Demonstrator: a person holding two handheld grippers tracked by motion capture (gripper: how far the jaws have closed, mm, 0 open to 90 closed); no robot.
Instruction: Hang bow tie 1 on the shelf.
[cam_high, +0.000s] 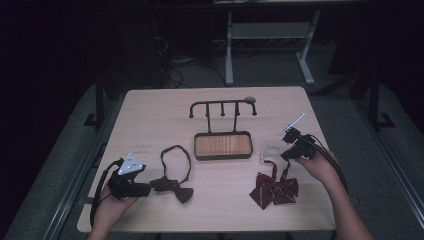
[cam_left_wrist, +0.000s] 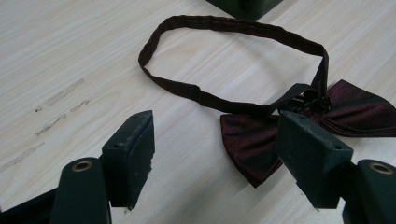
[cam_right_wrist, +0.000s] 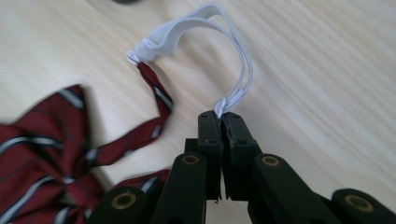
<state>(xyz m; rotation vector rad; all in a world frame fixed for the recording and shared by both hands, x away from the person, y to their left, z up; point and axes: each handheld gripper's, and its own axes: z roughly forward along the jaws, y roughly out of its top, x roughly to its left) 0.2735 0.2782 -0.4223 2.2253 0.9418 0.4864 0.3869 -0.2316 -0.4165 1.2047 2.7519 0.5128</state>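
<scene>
The striped red bow tie (cam_high: 274, 189) lies in front of the wooden tray (cam_high: 223, 145), to its right. It is soft, light and floppy. The right gripper (cam_right_wrist: 221, 116) pinches its white elastic loop (cam_right_wrist: 233, 51), a good place to hold. The left gripper (cam_left_wrist: 215, 154) stands wide open by the dark bow tie (cam_left_wrist: 327, 121). The hook rack (cam_high: 222, 106), I think, rises behind the tray.

Dim room, grey floor (cam_high: 260, 75), white-legged desk (cam_high: 270, 31) behind.
</scene>
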